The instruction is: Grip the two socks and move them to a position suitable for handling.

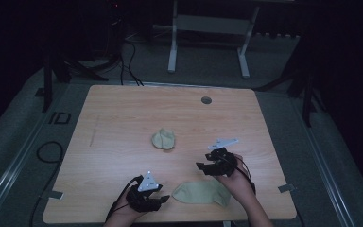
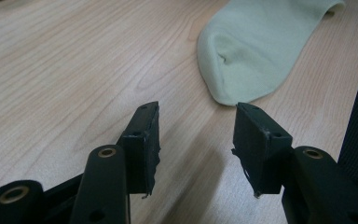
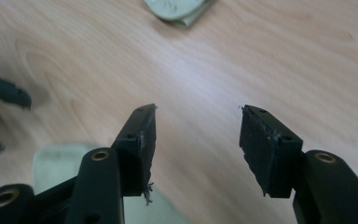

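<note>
A pale green sock (image 1: 202,193) lies flat near the table's front edge, between my two hands. A second, bunched-up sock (image 1: 164,139) rests at the middle of the table. My left gripper (image 1: 164,199) sits low at the front, its open jaws pointing right at the flat sock's toe end (image 2: 256,46), just short of it with nothing between them (image 2: 198,112). My right gripper (image 1: 200,166) hovers above the flat sock's far side, open and empty (image 3: 198,112). In the right gripper view the bunched sock (image 3: 177,9) is at the top edge and the flat sock (image 3: 56,163) below the left jaw.
The wooden table (image 1: 123,118) has a round cable hole (image 1: 206,100) near its far edge. Cables (image 1: 47,153) trail on the grey floor at the left, and a white frame (image 1: 208,38) stands behind the table. The left gripper's jaw tips (image 3: 4,93) appear at the left of the right gripper view.
</note>
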Motion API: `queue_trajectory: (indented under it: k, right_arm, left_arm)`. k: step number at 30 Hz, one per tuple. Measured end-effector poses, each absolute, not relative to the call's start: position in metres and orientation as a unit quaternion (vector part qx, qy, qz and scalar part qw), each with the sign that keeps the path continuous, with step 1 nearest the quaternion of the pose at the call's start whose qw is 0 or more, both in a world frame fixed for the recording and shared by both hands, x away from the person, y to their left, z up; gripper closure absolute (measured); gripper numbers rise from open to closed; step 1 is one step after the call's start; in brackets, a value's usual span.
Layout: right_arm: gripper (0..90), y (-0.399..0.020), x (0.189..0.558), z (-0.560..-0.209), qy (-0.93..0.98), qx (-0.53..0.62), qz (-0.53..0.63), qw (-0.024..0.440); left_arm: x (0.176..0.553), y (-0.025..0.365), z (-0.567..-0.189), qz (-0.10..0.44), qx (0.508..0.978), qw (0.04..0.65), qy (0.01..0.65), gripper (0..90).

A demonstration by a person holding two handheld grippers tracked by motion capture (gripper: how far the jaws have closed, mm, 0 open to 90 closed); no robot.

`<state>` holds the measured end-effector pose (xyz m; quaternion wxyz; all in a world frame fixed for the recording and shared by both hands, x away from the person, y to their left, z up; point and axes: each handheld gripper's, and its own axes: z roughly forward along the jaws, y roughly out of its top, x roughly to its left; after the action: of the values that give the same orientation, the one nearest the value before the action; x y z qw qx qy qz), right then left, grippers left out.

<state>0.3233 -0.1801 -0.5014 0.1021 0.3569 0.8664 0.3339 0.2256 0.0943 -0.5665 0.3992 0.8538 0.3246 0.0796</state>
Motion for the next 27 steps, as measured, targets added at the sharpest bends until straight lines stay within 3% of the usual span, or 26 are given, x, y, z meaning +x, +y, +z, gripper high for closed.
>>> queue_trajectory:
  k: [11,27]
  right_arm:
    - [48.0,-0.126,0.365,-0.496,0.876,0.341,0.323,0.107]
    - [51.1,-0.043,0.423,-0.516,0.887,0.344,0.287,0.112]
  left_arm:
    - [0.226,0.096,-0.568,0.071,0.850,0.405,0.329,50.8]
    - [0.227,0.101,-0.567,0.069,0.846,0.414,0.330,50.8]
